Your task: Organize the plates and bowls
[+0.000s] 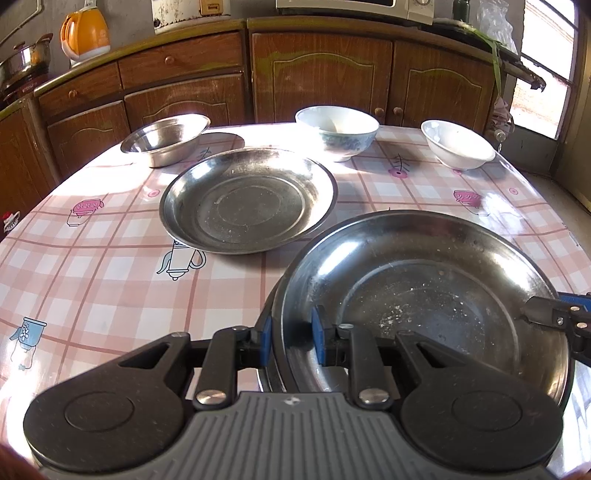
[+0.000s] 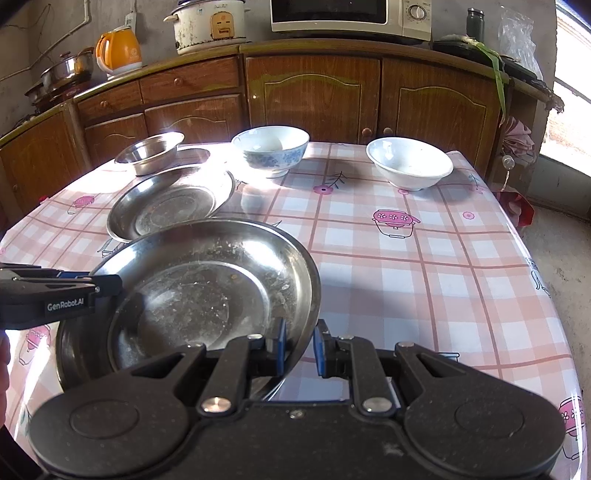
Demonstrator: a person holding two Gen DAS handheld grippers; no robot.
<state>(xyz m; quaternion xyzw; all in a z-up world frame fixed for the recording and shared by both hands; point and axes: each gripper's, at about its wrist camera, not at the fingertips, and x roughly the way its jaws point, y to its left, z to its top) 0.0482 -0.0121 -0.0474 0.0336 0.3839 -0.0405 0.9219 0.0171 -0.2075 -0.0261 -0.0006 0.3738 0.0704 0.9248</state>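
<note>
Both grippers clamp the same steel plate at the near side of the table. My left gripper is shut on its left rim. My right gripper is shut on its right rim and also shows at the right edge of the left wrist view, right gripper. A second steel plate lies flat further back. Behind it stand a small steel bowl, a blue-patterned ceramic bowl and a plain white bowl.
The table carries a pink checked oilcloth. Wooden cabinets run behind it, with an orange kettle, a rice cooker, pots and a microwave on the counter. The right table edge drops to the floor.
</note>
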